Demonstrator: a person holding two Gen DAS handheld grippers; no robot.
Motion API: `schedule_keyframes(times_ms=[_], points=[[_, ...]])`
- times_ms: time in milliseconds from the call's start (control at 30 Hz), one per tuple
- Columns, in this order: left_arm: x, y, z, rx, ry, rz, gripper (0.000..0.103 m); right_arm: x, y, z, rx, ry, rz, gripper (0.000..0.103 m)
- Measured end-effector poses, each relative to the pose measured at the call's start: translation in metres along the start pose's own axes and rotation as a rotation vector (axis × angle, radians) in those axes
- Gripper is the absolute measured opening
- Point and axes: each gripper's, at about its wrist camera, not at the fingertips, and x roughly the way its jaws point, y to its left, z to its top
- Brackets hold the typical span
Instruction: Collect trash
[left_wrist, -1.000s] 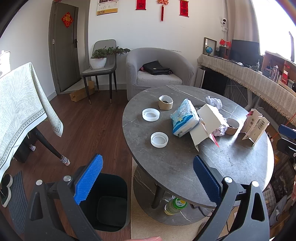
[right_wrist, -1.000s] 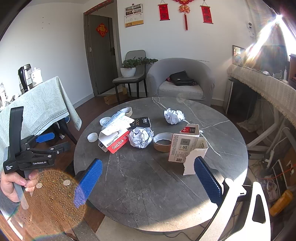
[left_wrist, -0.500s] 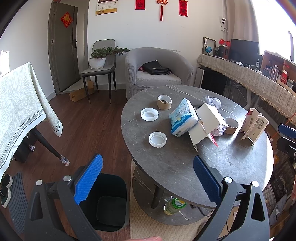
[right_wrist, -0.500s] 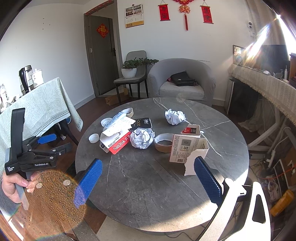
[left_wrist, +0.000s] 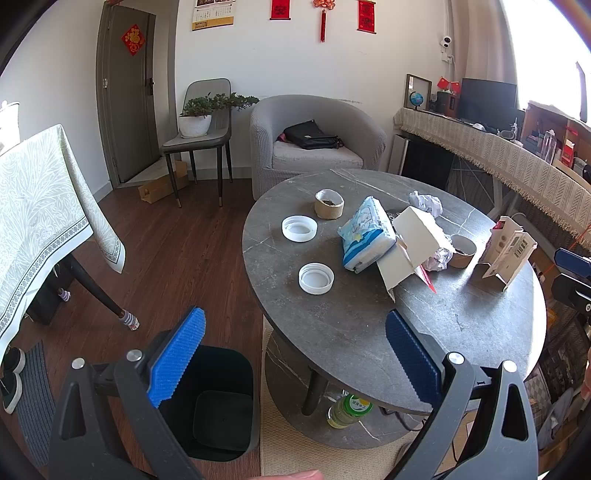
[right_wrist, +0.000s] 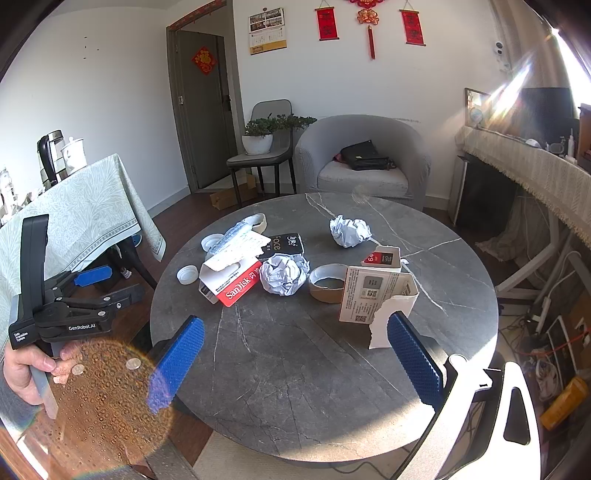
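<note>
Trash lies on the round grey table (right_wrist: 295, 369): two crumpled paper balls (right_wrist: 283, 274) (right_wrist: 349, 231), a red-and-white SanDisk box (right_wrist: 232, 278), a torn white carton (right_wrist: 376, 299), a tape roll (right_wrist: 327, 282), a tissue pack (left_wrist: 365, 233) and two white lids (left_wrist: 316, 278) (left_wrist: 299, 228). A black bin (left_wrist: 212, 402) stands on the floor at the table's near left edge. My left gripper (left_wrist: 295, 354) is open above the bin and table edge, holding nothing. My right gripper (right_wrist: 291, 362) is open over the table's near side, short of the carton.
A grey armchair (left_wrist: 314, 144) with a black bag and a chair with a potted plant (left_wrist: 199, 118) stand behind the table. A cloth-covered table (left_wrist: 40, 206) is at the left, a long counter (left_wrist: 517, 173) at the right. A bottle (left_wrist: 349, 410) sits on the shelf under the table.
Both views have shifted only slightly; the left gripper has drifted a little to the right. Both grippers stay open and nothing on the table has moved.
</note>
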Motion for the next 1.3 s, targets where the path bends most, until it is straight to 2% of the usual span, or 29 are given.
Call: schedule_keyframes(times_ms=[300, 400, 600, 700, 767, 867, 1000, 1167, 1300], points=[[-0.001, -0.001, 0.000, 0.005, -0.007, -0.004, 0.100, 0.002, 0.001, -0.001, 0.000, 0.008, -0.007, 0.100], [-0.003, -0.001, 0.001, 0.010, -0.013, -0.035, 0.099, 0.006, 0.002, -0.003, 0.006, 0.021, 0.001, 0.100], [-0.008, -0.012, 0.008, 0.076, -0.081, -0.104, 0.095, 0.012, -0.004, -0.002, 0.046, 0.025, 0.032, 0.098], [-0.007, -0.022, 0.012, 0.121, -0.100, -0.137, 0.089, 0.014, -0.009, -0.003, 0.044, 0.032, 0.030, 0.093], [-0.003, -0.030, 0.014, 0.161, -0.097, -0.150, 0.076, 0.017, -0.011, -0.005, 0.040, 0.045, 0.029, 0.087], [0.008, -0.043, 0.014, 0.211, -0.066, -0.196, 0.063, 0.019, -0.015, -0.007, 0.048, 0.054, 0.033, 0.081], [0.019, -0.058, 0.014, 0.256, -0.051, -0.225, 0.055, 0.023, -0.019, -0.006, 0.046, 0.062, 0.037, 0.075], [0.034, -0.071, 0.019, 0.254, -0.028, -0.255, 0.045, 0.024, -0.032, -0.007, 0.065, 0.072, 0.029, 0.073], [0.043, -0.076, 0.023, 0.253, -0.026, -0.261, 0.042, 0.022, -0.042, -0.010, 0.069, 0.067, 0.015, 0.073]])
